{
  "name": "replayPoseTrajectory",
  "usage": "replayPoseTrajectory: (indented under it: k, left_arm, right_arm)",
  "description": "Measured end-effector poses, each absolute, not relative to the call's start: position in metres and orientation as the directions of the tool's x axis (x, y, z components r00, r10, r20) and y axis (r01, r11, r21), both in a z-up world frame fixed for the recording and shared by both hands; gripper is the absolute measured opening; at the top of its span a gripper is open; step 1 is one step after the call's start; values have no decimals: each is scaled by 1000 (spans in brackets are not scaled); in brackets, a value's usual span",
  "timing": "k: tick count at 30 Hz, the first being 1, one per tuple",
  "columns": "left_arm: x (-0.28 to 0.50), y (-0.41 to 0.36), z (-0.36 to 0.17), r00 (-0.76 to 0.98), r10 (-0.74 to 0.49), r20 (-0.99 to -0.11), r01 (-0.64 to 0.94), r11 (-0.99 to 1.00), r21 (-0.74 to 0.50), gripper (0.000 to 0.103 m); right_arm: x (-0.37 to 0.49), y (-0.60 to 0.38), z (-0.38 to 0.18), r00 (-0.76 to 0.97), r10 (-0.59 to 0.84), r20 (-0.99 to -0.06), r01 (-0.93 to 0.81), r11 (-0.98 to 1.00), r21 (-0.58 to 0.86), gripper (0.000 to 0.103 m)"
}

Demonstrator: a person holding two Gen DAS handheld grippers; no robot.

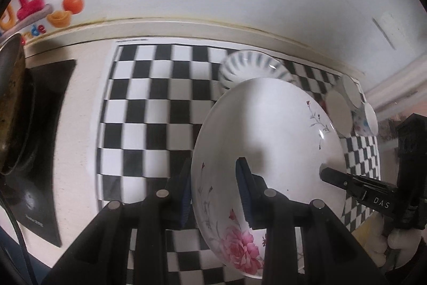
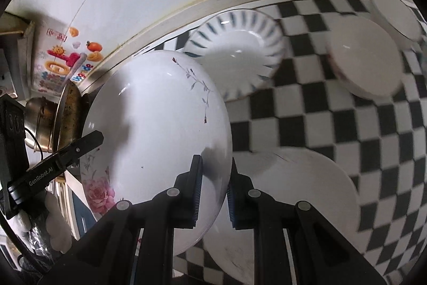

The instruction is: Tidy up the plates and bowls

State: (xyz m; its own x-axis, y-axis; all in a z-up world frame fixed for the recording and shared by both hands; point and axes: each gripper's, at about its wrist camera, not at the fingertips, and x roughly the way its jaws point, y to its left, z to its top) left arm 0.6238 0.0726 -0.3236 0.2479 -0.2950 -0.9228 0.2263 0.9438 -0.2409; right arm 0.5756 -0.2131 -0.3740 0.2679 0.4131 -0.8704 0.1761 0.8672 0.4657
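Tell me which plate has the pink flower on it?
The floral plate held up by both grippers. The striped plate has blue rim lines, and the plain plate is all white.

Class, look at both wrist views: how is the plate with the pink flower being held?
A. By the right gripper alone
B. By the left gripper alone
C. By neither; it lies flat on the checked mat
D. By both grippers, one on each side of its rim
D: the left gripper and the right gripper each clamp the rim of the flowered plate, on opposite sides.
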Motion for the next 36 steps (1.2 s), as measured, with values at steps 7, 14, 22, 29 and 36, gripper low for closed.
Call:
replayPoseTrajectory:
  k: [7,14,22,29,36]
  left_arm:
    - [598,23,-335,196,-322,-926,282,923,-262,28]
    - [572,-18,-367,108,-311,-944,326,908,-262,28]
    - [552,-39,-403,13,-256,-967,355,905,-235,28]
    - [546,-42,-417,-24,-203,-979,359,912,-198,28]
    - [544,-43,-418,-20,-173,-985,346,923,-169,28]
  right_arm:
    - [526,-264,-380,270,386,-882,235,862,449,18]
    - [488,-306,-406,230,369,-900,293,856,426,18]
    - [470,-325,-438,172,354,-919,321,862,392,18]
    - [469,-322,-445,154,333,-930,295,883,365,18]
    - [471,-321,-446,147,322,-935,279,893,352,18]
